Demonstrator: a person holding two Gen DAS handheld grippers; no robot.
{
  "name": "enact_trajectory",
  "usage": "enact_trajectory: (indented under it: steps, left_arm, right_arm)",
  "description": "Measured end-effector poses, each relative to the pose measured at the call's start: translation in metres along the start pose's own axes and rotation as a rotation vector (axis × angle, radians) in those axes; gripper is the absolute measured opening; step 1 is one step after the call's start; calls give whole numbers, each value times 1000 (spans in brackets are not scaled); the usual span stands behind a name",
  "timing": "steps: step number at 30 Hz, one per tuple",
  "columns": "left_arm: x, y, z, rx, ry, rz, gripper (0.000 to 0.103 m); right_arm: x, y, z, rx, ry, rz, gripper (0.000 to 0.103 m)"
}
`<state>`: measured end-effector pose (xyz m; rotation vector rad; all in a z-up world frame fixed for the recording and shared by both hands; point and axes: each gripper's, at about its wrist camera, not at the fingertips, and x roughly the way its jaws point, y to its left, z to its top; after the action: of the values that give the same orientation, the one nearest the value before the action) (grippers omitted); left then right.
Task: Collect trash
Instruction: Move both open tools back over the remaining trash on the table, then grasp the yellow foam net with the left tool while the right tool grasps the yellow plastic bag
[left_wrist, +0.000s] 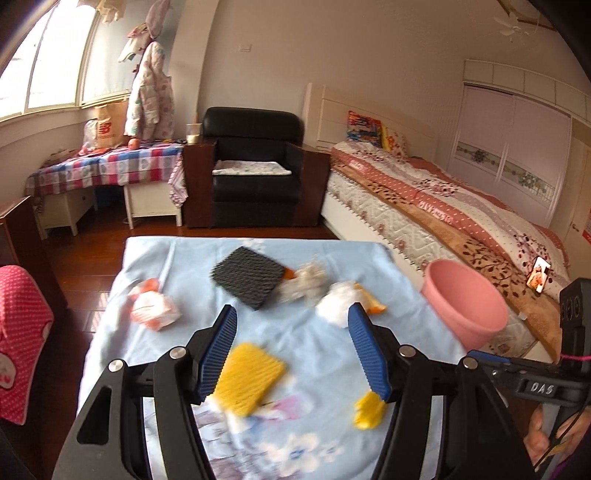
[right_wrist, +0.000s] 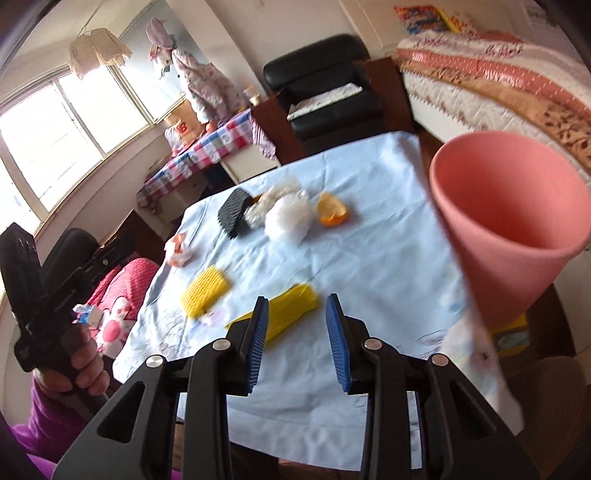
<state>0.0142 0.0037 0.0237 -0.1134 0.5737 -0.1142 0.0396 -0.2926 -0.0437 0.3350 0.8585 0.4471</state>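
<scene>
Trash lies on a table with a light blue cloth (left_wrist: 325, 343) (right_wrist: 369, 236). A yellow foam net (left_wrist: 247, 380) (right_wrist: 204, 291), a second yellow piece (left_wrist: 369, 410) (right_wrist: 291, 310), a black foam net (left_wrist: 249, 277) (right_wrist: 232, 212), a red-white wrapper (left_wrist: 153, 310) (right_wrist: 179, 247), white crumpled plastic (left_wrist: 334, 302) (right_wrist: 288, 218) and orange peel (left_wrist: 373, 304) (right_wrist: 332, 210) are there. A pink bin (left_wrist: 465, 302) (right_wrist: 509, 218) stands at the right edge. My left gripper (left_wrist: 291, 314) is open above the yellow net. My right gripper (right_wrist: 297, 302) is open over the second yellow piece.
A bed (left_wrist: 443, 199) runs along the right. A black armchair (left_wrist: 255, 166) and a side table with a checked cloth (left_wrist: 110, 166) stand behind the table. A pink dotted cushion (left_wrist: 18, 339) is at the left. The other hand's gripper shows in the right wrist view (right_wrist: 37, 295).
</scene>
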Motion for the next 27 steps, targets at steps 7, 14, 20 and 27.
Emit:
enact_trajectory:
  steps: [7, 14, 20, 27]
  left_arm:
    - [10, 48, -26, -51, 78, 25, 62]
    - [40, 60, -50, -51, 176, 21, 62]
    - [65, 61, -50, -40, 222, 37, 62]
    - [91, 63, -55, -61, 311, 27, 45]
  right_arm:
    - [36, 13, -8, 71, 128, 47, 35]
    - [66, 38, -7, 55, 201, 25, 45]
    - [87, 43, -8, 91, 250, -8, 45]
    - [104, 52, -8, 45, 256, -93, 45]
